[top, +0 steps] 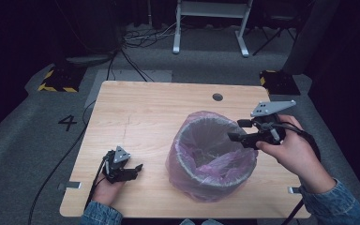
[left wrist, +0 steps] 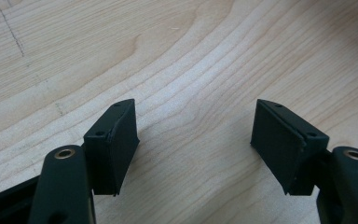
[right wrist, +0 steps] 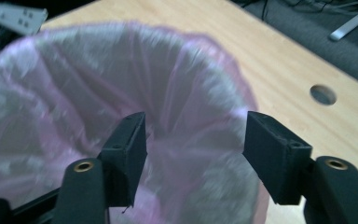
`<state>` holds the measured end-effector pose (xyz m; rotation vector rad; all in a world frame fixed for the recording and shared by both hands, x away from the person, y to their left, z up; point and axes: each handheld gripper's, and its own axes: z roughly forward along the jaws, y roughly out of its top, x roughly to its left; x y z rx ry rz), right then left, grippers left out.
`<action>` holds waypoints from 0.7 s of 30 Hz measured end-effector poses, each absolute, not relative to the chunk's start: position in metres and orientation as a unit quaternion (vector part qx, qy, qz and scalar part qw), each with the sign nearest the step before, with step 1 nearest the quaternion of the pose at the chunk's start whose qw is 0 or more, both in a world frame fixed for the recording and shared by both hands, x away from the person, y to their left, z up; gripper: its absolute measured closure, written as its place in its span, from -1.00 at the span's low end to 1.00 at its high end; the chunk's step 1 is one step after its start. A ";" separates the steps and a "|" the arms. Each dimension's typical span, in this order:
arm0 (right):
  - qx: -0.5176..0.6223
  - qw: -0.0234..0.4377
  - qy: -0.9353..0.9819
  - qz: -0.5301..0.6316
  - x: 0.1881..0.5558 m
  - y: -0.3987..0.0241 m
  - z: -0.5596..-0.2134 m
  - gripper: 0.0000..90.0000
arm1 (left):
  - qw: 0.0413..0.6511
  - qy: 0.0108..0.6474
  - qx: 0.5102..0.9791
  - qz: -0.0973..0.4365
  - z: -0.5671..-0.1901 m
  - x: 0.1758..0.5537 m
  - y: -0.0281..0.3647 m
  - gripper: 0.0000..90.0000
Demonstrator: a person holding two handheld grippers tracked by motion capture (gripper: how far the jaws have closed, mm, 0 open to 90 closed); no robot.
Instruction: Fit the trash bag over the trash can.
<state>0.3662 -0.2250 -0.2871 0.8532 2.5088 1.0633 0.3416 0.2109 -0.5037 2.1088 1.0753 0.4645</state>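
Note:
A grey waste bin point(top: 193, 136) lined with a pink plastic bag point(top: 187, 180) stands right of centre on the wooden table point(top: 145, 108). My right gripper point(top: 234, 130) is held level at the bin's right rim, pointing left over the opening. In the right gripper view its jaws point(right wrist: 196, 149) stand apart with the bag's folded rim point(right wrist: 74, 84) in front of and below them, and the pads press on nothing. My left gripper point(top: 137, 171) rests low at the table's front left, open. The left gripper view has bare wood between its jaws point(left wrist: 196, 135).
A round cable hole point(top: 217, 97) sits near the table's far edge, also in the right gripper view point(right wrist: 322, 94). Cables trail off the table's left side onto the grey floor. A white desk frame point(top: 211, 18) stands beyond the table.

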 end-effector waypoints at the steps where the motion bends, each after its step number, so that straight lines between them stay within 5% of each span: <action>1: 0.294 0.142 0.876 0.356 0.364 -0.225 -0.288 0.04 | 0.357 0.417 0.817 0.180 -0.504 0.342 0.211 -0.31; 13: 0.276 0.142 0.926 0.216 0.364 -0.203 -0.307 0.18 | 0.356 0.418 0.816 0.180 -0.504 0.342 0.211 -0.31; 21: 0.257 0.128 0.949 0.129 0.369 -0.183 -0.324 0.07 | 0.356 0.418 0.816 0.180 -0.504 0.342 0.211 -0.31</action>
